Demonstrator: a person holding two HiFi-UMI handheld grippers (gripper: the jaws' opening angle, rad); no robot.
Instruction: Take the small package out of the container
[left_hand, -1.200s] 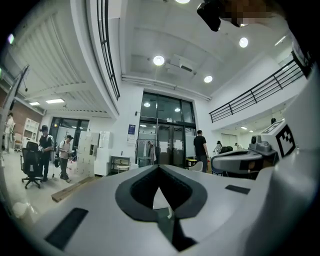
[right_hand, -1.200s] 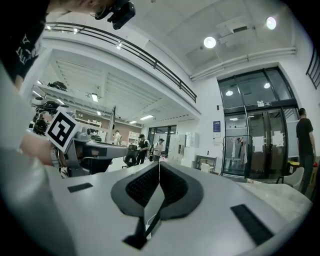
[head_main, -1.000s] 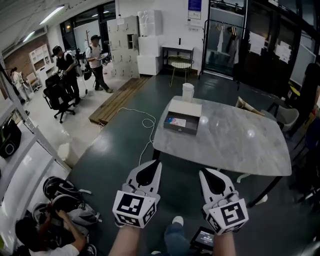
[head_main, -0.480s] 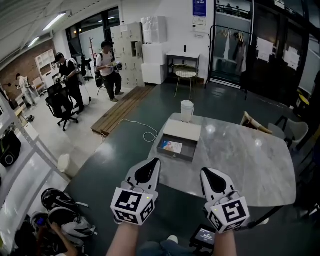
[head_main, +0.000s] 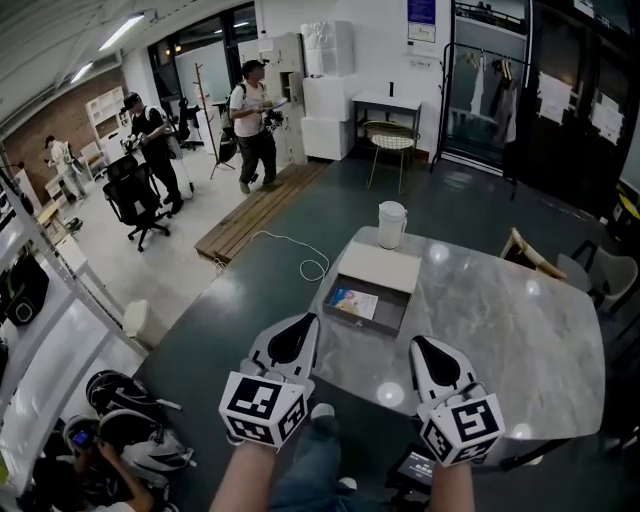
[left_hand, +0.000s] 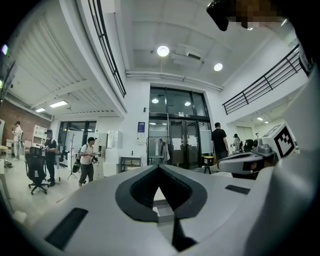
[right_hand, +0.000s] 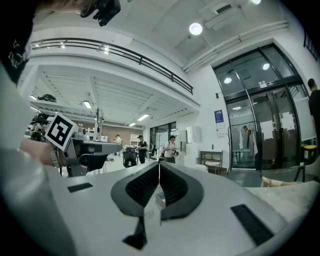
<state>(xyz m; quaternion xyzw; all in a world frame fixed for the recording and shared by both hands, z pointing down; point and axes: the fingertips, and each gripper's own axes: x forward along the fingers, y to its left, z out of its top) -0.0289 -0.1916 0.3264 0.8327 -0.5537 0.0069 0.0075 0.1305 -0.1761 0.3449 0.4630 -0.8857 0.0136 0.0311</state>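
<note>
The small package, pale with a blue and orange print, lies flat in the left part of the container. The container is a shallow grey open box near the left edge of the counter, a grey marbled top. A flat cream board lies against the box's far side. Beyond that stands a white jug, close to the counter's far corner.

Both tools are held level over the near edge of the counter, well short of the box and touching nothing. The left tool points toward the box's near left corner. In the left gripper view its jaws are clenched, tips together, with nothing between them. The right tool is side by side with it, over the bare marble to the right of the box. In the right gripper view its jaws are also pressed shut and empty.

Below the tools, the person's leg and a light shoe show on the dark green floor. A white cable coils on the floor left of the counter. Farther left, two people stand near a black office chair, and dark bags lie at the lower left.
</note>
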